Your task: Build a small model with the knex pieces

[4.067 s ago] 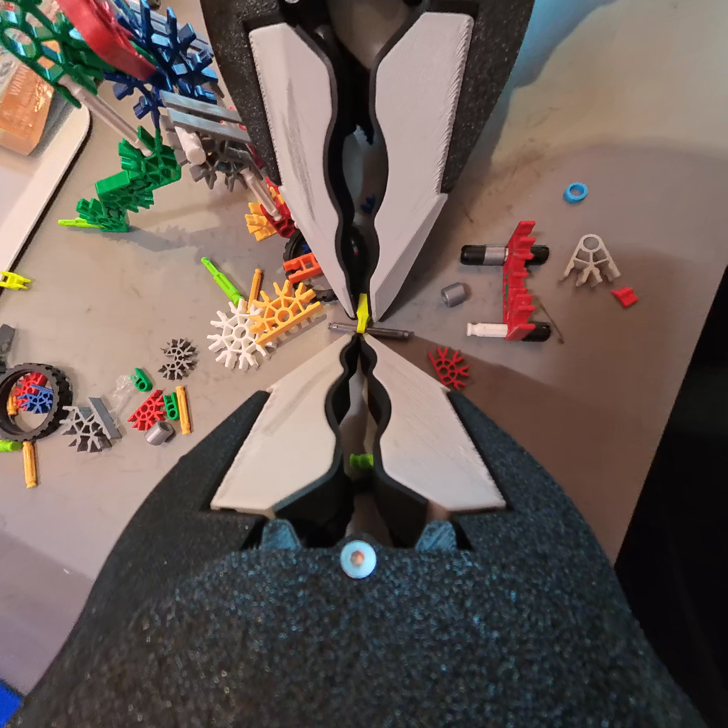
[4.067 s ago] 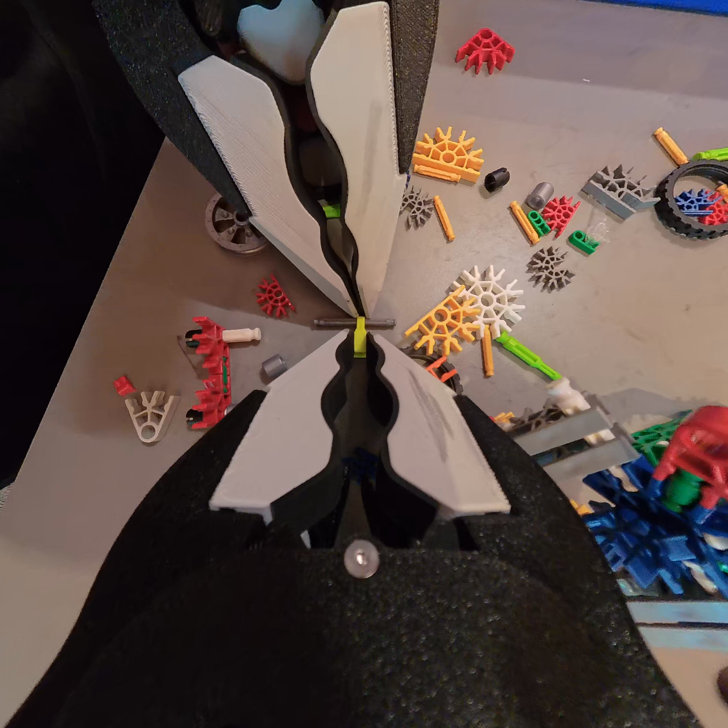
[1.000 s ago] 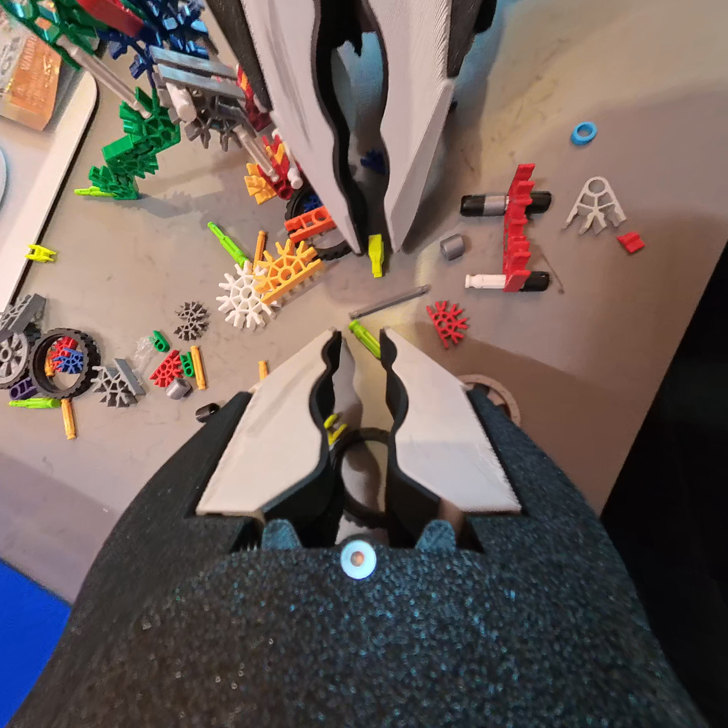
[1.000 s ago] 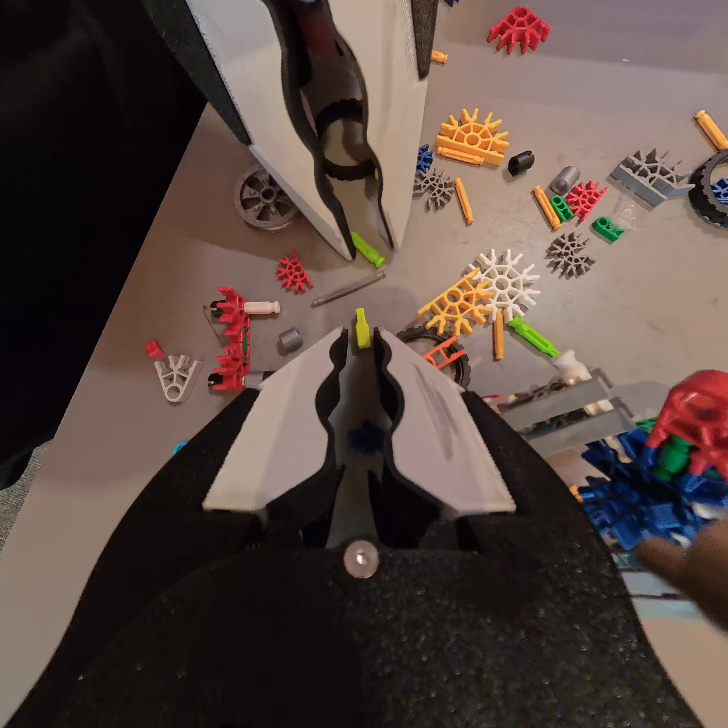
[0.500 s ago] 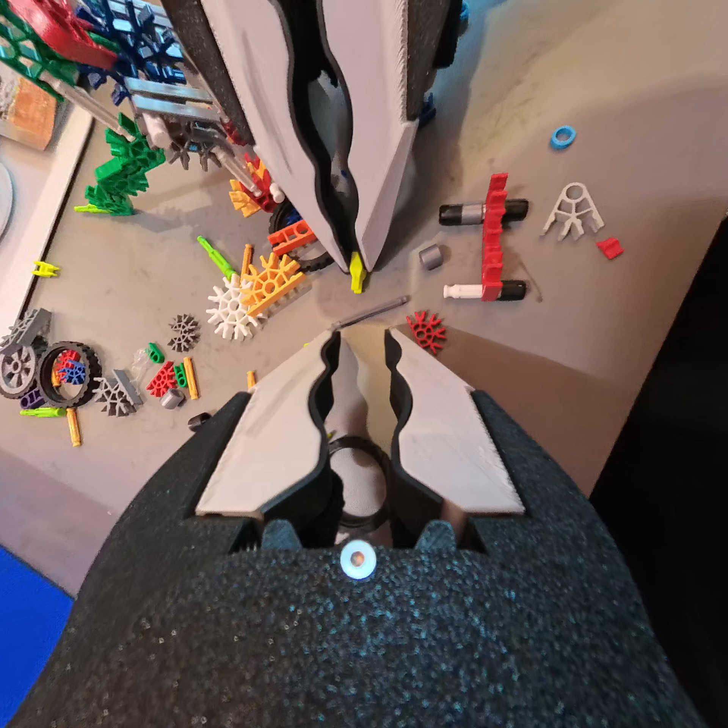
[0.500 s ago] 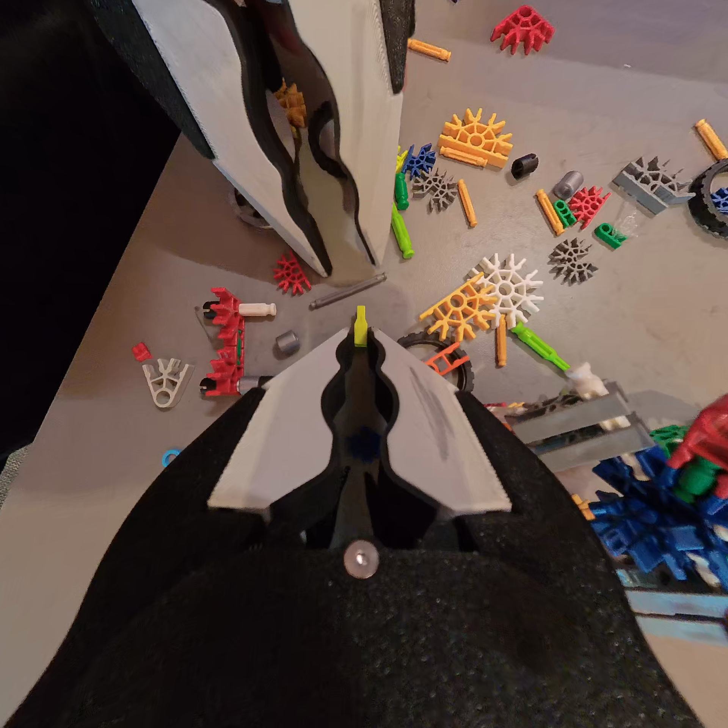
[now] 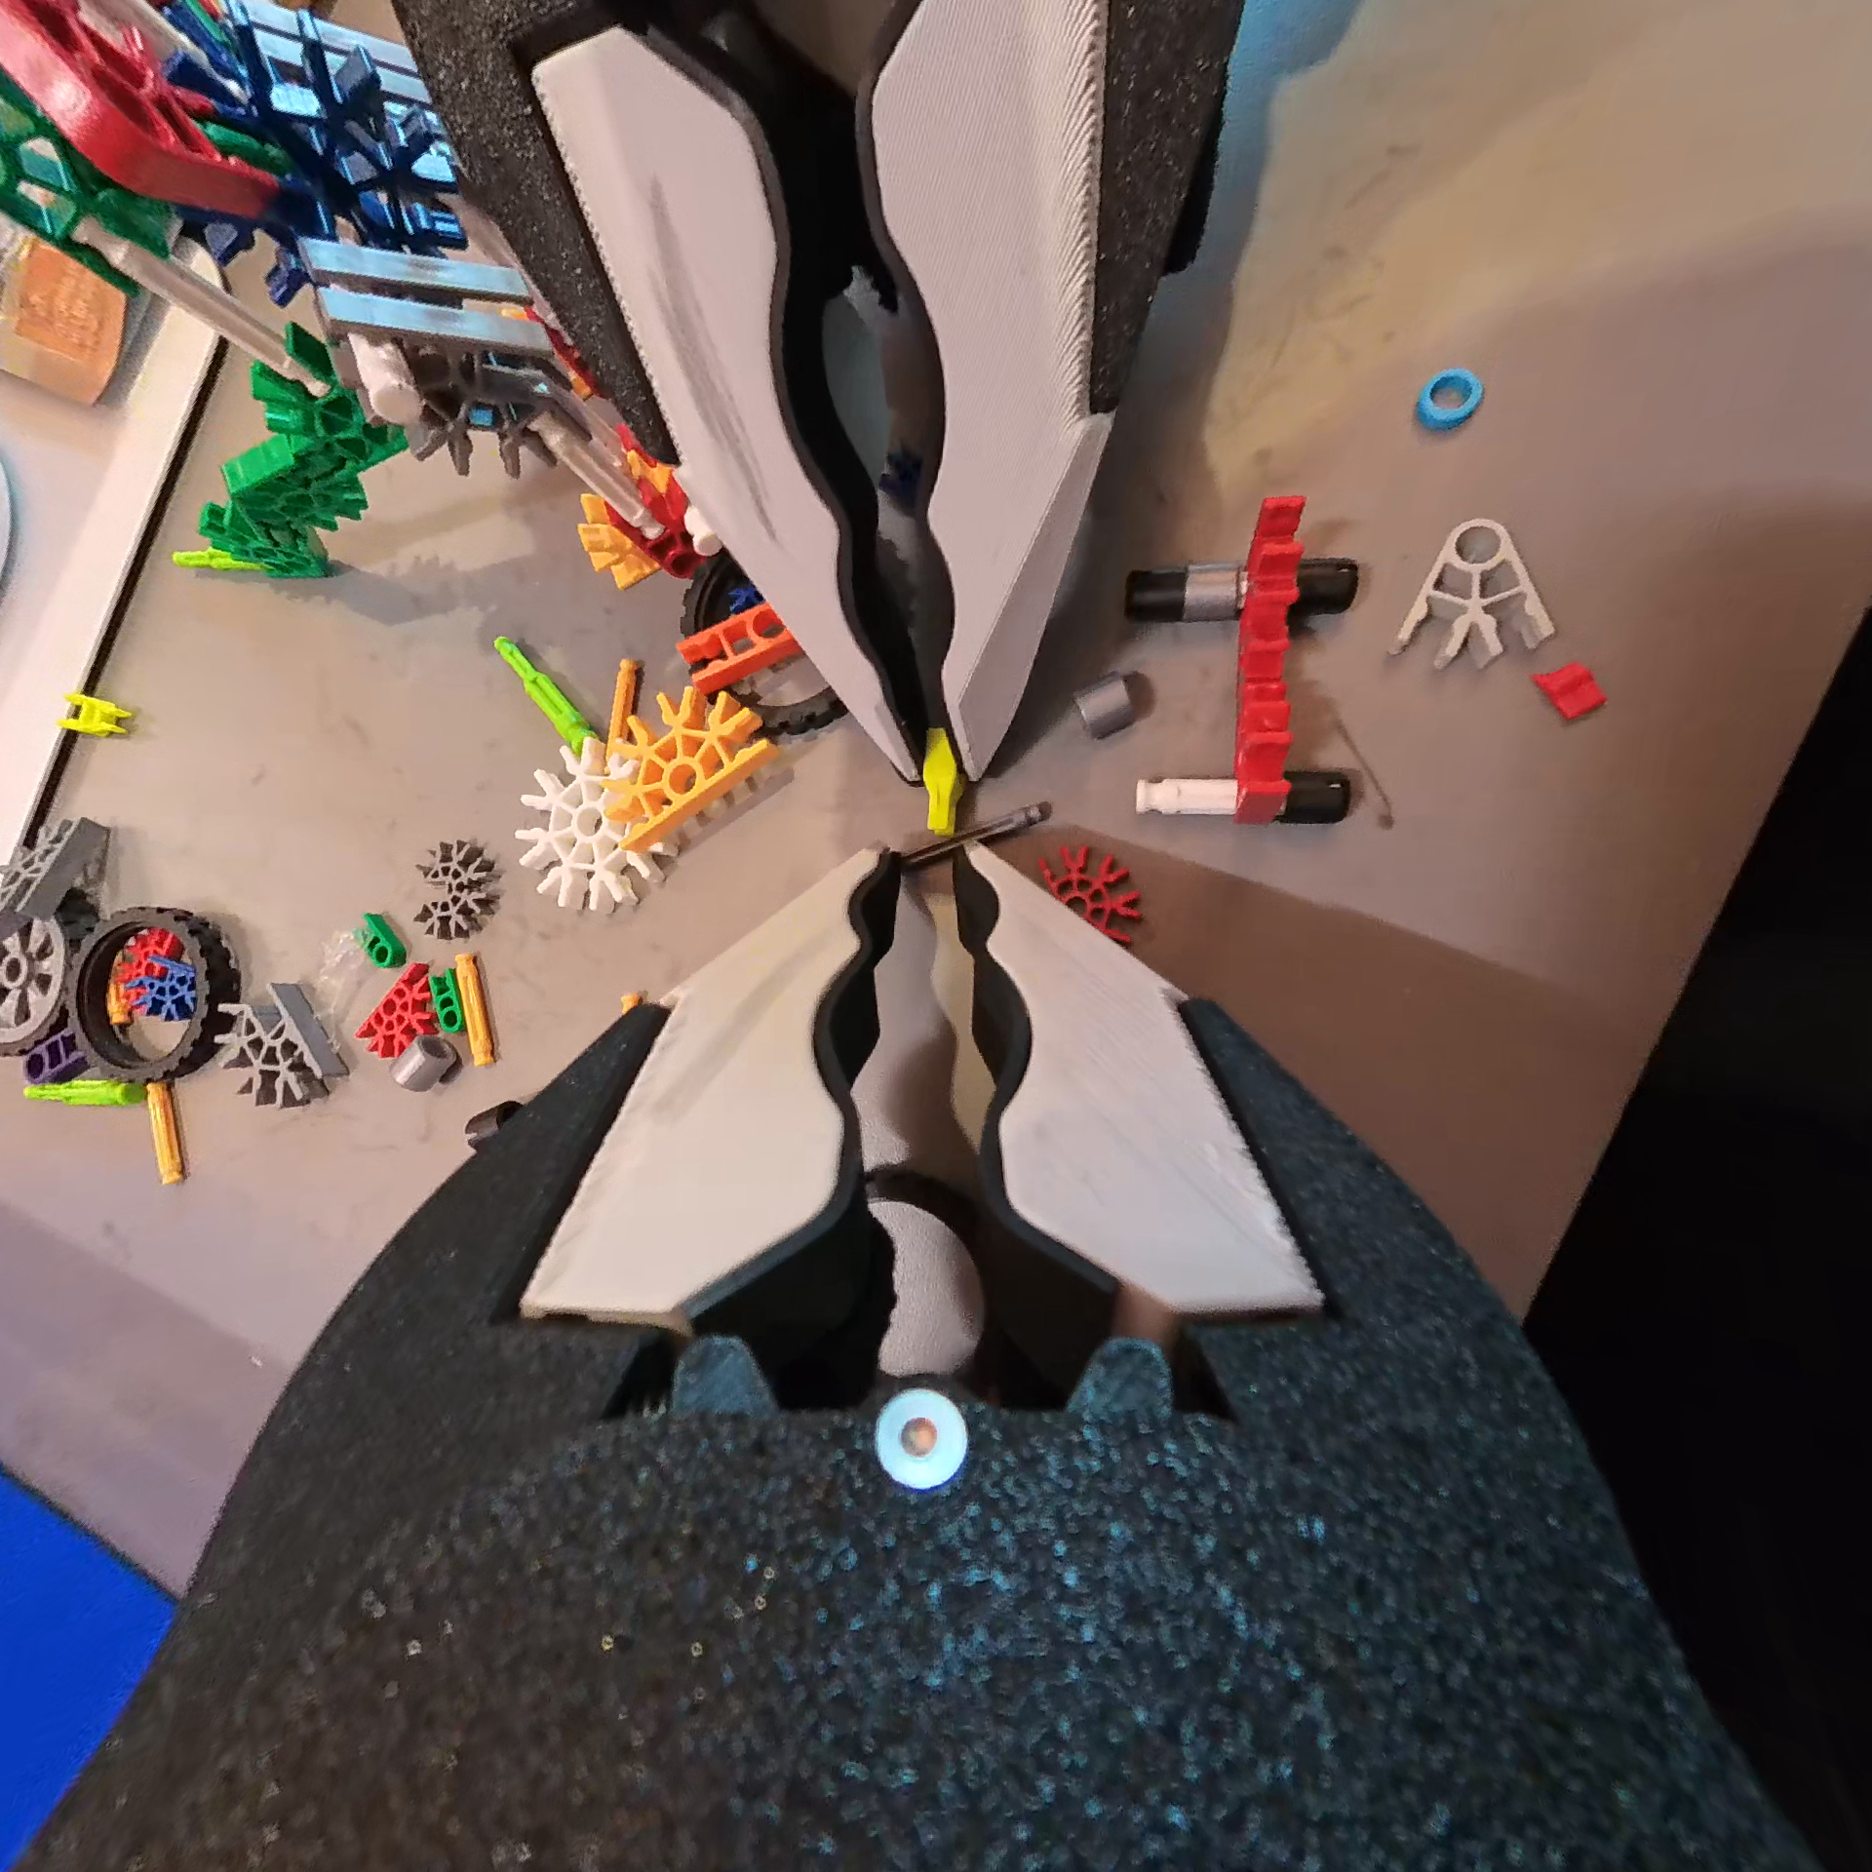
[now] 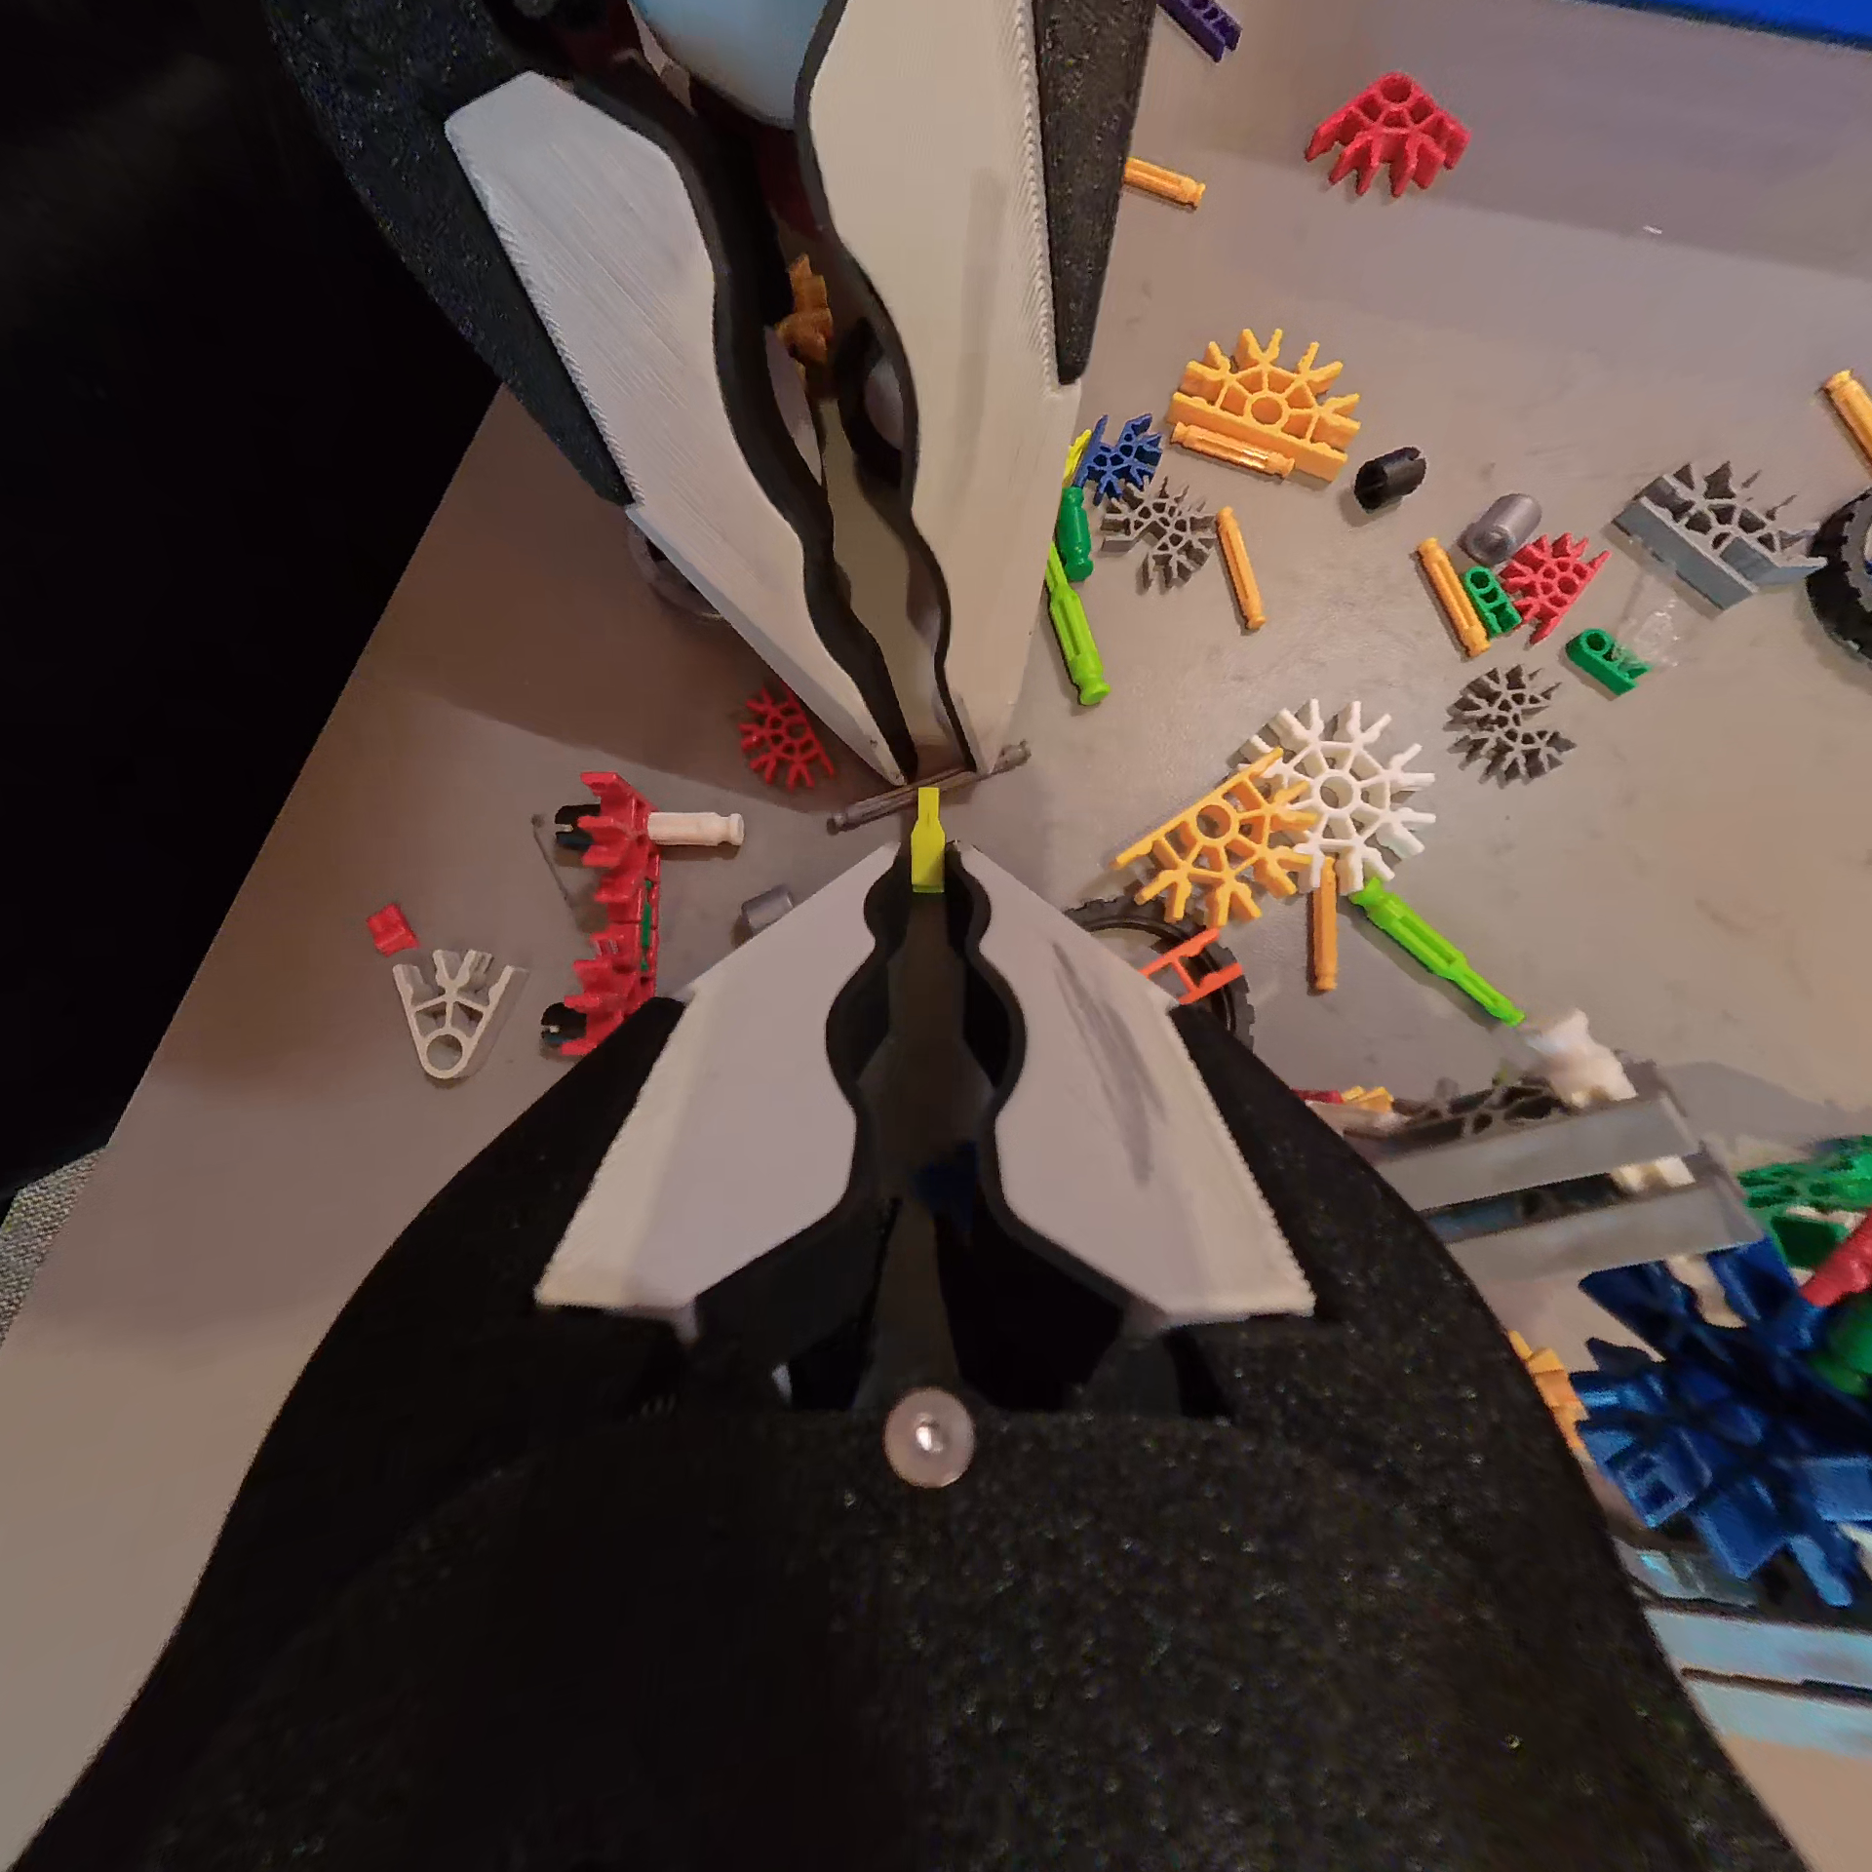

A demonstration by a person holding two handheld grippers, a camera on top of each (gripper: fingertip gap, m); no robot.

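In the left wrist view, the left claw (image 7: 924, 873) is seen low over the grey tabletop (image 7: 304, 729) with its jaws a little apart and nothing clamped between them. A thin dark grey rod (image 7: 998, 823) lies flat on the tabletop just at the tips, one end running into the gap. Opposite, the right claw (image 7: 937, 758) comes down from the top of the view, its jaws pressed together on a short yellow-green connector (image 7: 940, 782) whose free end points at the rod. A red snowflake piece (image 7: 1092, 889) lies just right of the left claw's tips. A white snowflake piece (image 7: 579, 833) and an orange fan-shaped piece (image 7: 681, 765) lie touching each other to the left. A red toothed strip on black and white pegs (image 7: 1261, 664) is seen to the right.

In the right wrist view, the right claw (image 8: 927, 859) is seen clamped on the yellow-green connector (image 8: 926, 843), which sticks out past the tips and ends just at the dark grey rod (image 8: 881, 805). The left claw (image 8: 937, 755) stands across from it, narrowly parted, its tips set down astride the rod. The white snowflake piece (image 8: 1342, 795) and the orange fan-shaped piece (image 8: 1211, 849) lie to the right, and a lime green rod (image 8: 1433, 950) lies just below them.
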